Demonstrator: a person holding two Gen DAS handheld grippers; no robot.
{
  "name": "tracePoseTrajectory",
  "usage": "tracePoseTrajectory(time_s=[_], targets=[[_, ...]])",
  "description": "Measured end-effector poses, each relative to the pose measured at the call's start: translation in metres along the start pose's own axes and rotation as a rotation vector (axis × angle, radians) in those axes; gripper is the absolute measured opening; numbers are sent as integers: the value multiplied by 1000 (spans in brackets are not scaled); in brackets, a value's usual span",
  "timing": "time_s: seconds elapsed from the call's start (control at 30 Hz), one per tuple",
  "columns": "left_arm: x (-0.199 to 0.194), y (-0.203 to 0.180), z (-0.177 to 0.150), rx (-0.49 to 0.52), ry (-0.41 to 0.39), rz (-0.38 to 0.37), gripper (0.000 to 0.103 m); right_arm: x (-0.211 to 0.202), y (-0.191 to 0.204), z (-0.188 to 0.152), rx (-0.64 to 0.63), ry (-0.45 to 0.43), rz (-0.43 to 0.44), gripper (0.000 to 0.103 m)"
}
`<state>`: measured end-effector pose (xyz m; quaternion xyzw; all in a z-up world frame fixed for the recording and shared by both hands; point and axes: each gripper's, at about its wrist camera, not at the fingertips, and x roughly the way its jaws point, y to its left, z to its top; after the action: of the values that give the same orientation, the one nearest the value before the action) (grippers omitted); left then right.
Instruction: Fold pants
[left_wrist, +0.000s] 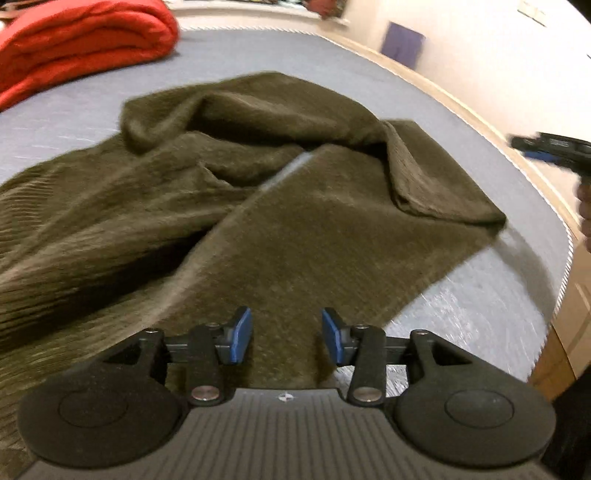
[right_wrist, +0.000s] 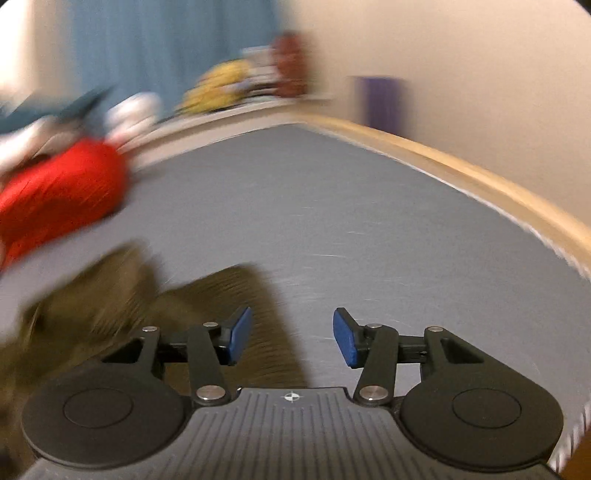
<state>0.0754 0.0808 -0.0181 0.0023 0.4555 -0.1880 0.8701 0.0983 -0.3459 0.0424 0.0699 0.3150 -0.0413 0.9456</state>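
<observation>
**Both grippers open above the pants on the bed**

Left wrist view: olive-brown pants (left_wrist: 258, 206) lie rumpled on the grey-blue bed (left_wrist: 480, 302), one leg running toward the camera, the other bunched off to the left, fabric folded over at the far right corner. Left gripper (left_wrist: 287, 334) hangs over the near leg; its blue fingers (left_wrist: 242, 334) stand apart, nothing between them, not touching cloth. Right gripper (right_wrist: 291, 336) appears at the right edge of this view, off the bed's side. A red blanket (left_wrist: 81, 44) sits folded at the far left.

Right wrist view (heavily blurred): fingers (right_wrist: 345, 341) parted, empty, above bare bed surface; pants' edge lies below and left.
</observation>
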Motion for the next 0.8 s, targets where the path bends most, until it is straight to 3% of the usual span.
tracePoseTrajectory(time_s=[0.07,0.17,0.23,0.4,0.57,0.6,0.67,0.7,0.8], targets=[[4,-3,-2,16,27,-23,53,8,29,-8,-162,17,86,53],[12,1,-3,-47,62,-73,55,22,69,-25,-319,70,188,53],[17,-2,-6,-13,77,-51,57,32,92,-32,-386,107,235,53],[28,-15,-15,89,97,-26,66,45,134,-59,-558,165,272,53],[33,-31,-23,197,93,-16,78,63,148,-68,-592,224,250,49],[34,-35,-25,226,90,0,78,64,147,-66,-590,230,241,44],[36,-41,-28,283,82,25,78,63,143,-62,-565,244,248,23],[37,-44,-30,306,79,37,78,64,139,-59,-548,237,256,20],[35,-44,-29,319,72,64,61,48,119,-36,-438,158,231,15]])
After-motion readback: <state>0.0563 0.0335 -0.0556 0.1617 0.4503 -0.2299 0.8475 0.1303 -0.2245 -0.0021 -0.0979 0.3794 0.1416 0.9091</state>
